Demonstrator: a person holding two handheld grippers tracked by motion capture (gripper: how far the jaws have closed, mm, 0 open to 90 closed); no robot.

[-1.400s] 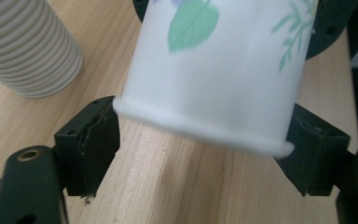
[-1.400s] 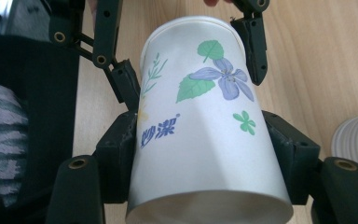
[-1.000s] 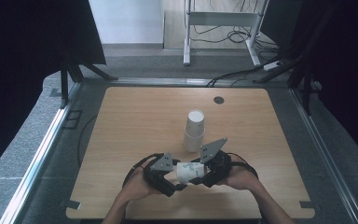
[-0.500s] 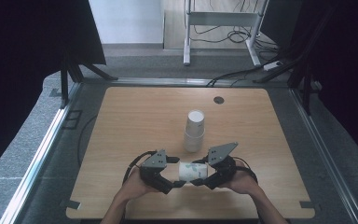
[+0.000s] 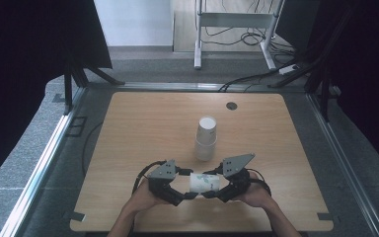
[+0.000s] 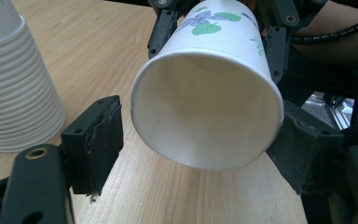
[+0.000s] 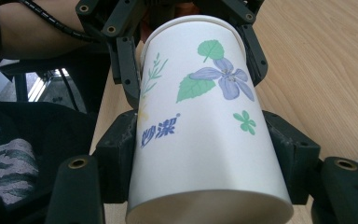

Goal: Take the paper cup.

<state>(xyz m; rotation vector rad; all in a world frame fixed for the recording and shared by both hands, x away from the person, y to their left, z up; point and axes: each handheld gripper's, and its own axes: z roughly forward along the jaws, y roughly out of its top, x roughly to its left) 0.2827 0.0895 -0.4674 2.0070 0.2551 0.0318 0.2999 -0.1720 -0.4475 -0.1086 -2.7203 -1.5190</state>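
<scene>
A white paper cup point(image 5: 204, 181) printed with a purple flower and green leaves lies on its side above the table's front edge, between both grippers. In the right gripper view the cup point(image 7: 205, 135) has its base towards the camera, and my right gripper point(image 7: 205, 140) presses on both of its sides. In the left gripper view the cup's open mouth point(image 6: 205, 98) faces the camera. My left gripper point(image 6: 203, 126) stands around the rim with a gap at one jaw. From above, the left gripper point(image 5: 183, 193) and right gripper point(image 5: 221, 191) face each other.
A tall stack of white paper cups point(image 5: 206, 138) stands upside down at the middle of the wooden table point(image 5: 143, 128), just beyond the grippers, and appears at the left as the stack point(image 6: 14, 84). A small round grommet point(image 5: 232, 105) sits near the far edge.
Both hands and the cup have shifted slightly right and towards the front edge. The right gripper's plate has tilted down from near the stack.
</scene>
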